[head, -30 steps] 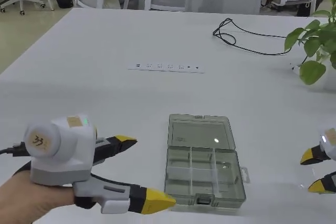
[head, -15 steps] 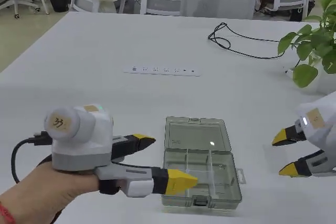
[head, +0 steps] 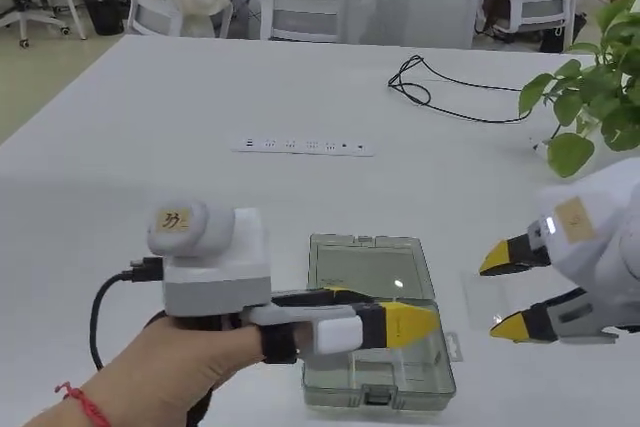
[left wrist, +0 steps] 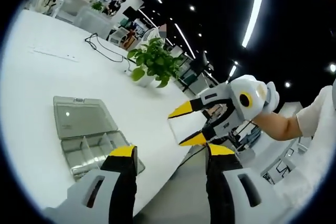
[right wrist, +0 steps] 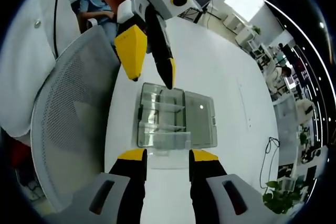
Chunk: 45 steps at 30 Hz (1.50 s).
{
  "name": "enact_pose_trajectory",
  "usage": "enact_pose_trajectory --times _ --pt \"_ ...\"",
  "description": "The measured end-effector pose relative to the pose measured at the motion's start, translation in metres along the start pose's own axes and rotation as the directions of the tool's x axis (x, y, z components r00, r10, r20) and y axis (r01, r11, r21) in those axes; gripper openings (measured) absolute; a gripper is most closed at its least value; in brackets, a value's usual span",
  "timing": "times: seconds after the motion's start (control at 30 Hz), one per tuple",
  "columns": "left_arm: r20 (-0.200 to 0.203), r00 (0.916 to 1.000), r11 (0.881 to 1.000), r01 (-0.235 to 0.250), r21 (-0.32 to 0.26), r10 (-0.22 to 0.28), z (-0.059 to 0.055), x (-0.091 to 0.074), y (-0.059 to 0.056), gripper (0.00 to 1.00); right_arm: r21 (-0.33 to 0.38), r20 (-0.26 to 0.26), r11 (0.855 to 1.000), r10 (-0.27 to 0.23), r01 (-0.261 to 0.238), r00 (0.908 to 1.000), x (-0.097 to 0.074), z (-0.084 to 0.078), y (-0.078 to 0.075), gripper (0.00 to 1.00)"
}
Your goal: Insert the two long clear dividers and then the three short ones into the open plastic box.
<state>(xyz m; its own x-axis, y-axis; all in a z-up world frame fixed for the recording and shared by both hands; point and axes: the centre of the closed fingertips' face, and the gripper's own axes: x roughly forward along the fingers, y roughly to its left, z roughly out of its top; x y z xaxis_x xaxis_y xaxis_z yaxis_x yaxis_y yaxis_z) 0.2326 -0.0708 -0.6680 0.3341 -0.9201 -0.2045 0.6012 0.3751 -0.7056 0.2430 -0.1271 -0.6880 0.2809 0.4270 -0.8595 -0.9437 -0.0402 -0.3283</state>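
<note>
Open plastic box (head: pixel 380 392) is seen on the white surface (head: pixel 150 147), near its front edge. The lid is laid back flat behind the base. Clear dividers (left wrist: pixel 97 145) are seen standing in the base and splitting it into compartments; the count cannot be told.

Left gripper (head: pixel 405 315) is held in a hand (head: pixel 190 372) low over the box base, pointing toward the right gripper. Its fingers are spread, with nothing between them, as noted in the left gripper view. A red cord (head: pixel 85 402) is worn at the wrist.

Right gripper (head: pixel 490 297) is held off the surface, beside the box on its right and apart from it. A clear divider (left wrist: pixel 182 127) is spanned between its two yellow fingertips and gripped at its ends. The piece is faint against the white surface in the head view and is better made out in the left gripper view. Whether it is a long or a short one cannot be told.

Further back on the surface a white power strip (head: pixel 300 145) is noted, with a black cable (head: pixel 440 87) coiled beyond it and a leafy potted plant (head: pixel 590 107) at the right edge. A grey mesh chair (head: pixel 405 7) is pushed in at the far side.
</note>
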Motion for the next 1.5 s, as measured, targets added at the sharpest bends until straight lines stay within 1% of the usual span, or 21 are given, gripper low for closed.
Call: enact_pose_trajectory --times 0.03,0.07,0.17,0.23,0.27,0.43,0.53,0.6,0.77,0.9,1.0,1.13,1.3,1.5 --pt "0.007 0.9999 0.999 0.013 -0.031 -0.013 0.001 0.003 -0.003 0.48 0.002 0.004 1.0 -0.001 0.001 1.0 -0.001 0.004 0.001 0.32" --pt "0.011 0.9998 0.999 0.016 -0.048 -0.016 0.001 0.005 -0.004 0.46 0.004 0.007 1.0 0.0 0.0 1.0 -0.002 0.007 0.002 0.32" --pt "0.007 0.9998 0.998 0.016 -0.066 -0.016 -0.001 0.011 -0.005 0.43 0.002 0.013 1.0 -0.002 0.002 0.9999 -0.004 0.015 0.005 0.32" --pt "-0.002 0.9998 0.997 0.021 -0.078 -0.021 -0.004 0.015 -0.008 0.4 -0.001 0.018 1.0 -0.001 0.001 0.9998 -0.006 0.02 0.007 0.32" --pt "-0.009 0.9997 0.995 0.023 -0.094 -0.024 -0.006 0.017 -0.008 0.39 -0.003 0.022 1.0 -0.001 0.001 0.9998 -0.007 0.024 0.009 0.32" --pt "-0.006 0.9989 0.987 0.044 -0.152 -0.046 -0.01 0.022 -0.013 0.27 0.005 0.034 1.0 0.0 0.0 0.9994 -0.01 0.035 0.013 0.32" --pt "-0.014 0.9983 0.984 0.053 -0.171 -0.056 -0.013 0.023 -0.016 0.21 0.002 0.037 1.0 -0.001 0.0 0.9993 -0.011 0.038 0.015 0.32" --pt "-0.02 0.9981 0.984 0.054 -0.167 -0.058 -0.016 0.024 -0.017 0.19 0.002 0.037 1.0 0.0 0.0 0.9993 -0.011 0.039 0.016 0.32" --pt "-0.019 0.9974 0.979 0.065 -0.192 -0.07 -0.018 0.024 -0.02 0.08 0.001 0.038 1.0 0.007 -0.007 0.9992 -0.011 0.043 0.02 0.32" --pt "-0.022 0.9964 0.978 0.075 -0.197 -0.081 -0.019 0.024 -0.022 0.05 -0.005 0.034 1.0 0.008 -0.008 0.9994 -0.011 0.044 0.021 0.32" --pt "-0.021 0.9959 0.978 0.082 -0.193 -0.088 -0.02 0.024 -0.024 0.0 -0.009 0.032 1.0 0.008 -0.008 0.9994 -0.011 0.044 0.021 0.33" --pt "-0.023 0.9958 0.978 0.082 -0.193 -0.088 -0.021 0.023 -0.024 0.0 -0.015 0.031 1.0 0.01 -0.009 0.9995 -0.01 0.045 0.022 0.33" --pt "-0.019 0.9962 0.973 0.078 -0.217 -0.085 -0.021 0.023 -0.022 0.0 -0.021 0.031 1.0 0.007 -0.007 0.9995 -0.011 0.045 0.023 0.33" --pt "-0.005 0.9966 0.968 0.079 -0.237 -0.083 -0.02 0.022 -0.022 0.0 -0.032 0.037 1.0 0.0 0.002 0.9993 -0.011 0.046 0.021 0.34"
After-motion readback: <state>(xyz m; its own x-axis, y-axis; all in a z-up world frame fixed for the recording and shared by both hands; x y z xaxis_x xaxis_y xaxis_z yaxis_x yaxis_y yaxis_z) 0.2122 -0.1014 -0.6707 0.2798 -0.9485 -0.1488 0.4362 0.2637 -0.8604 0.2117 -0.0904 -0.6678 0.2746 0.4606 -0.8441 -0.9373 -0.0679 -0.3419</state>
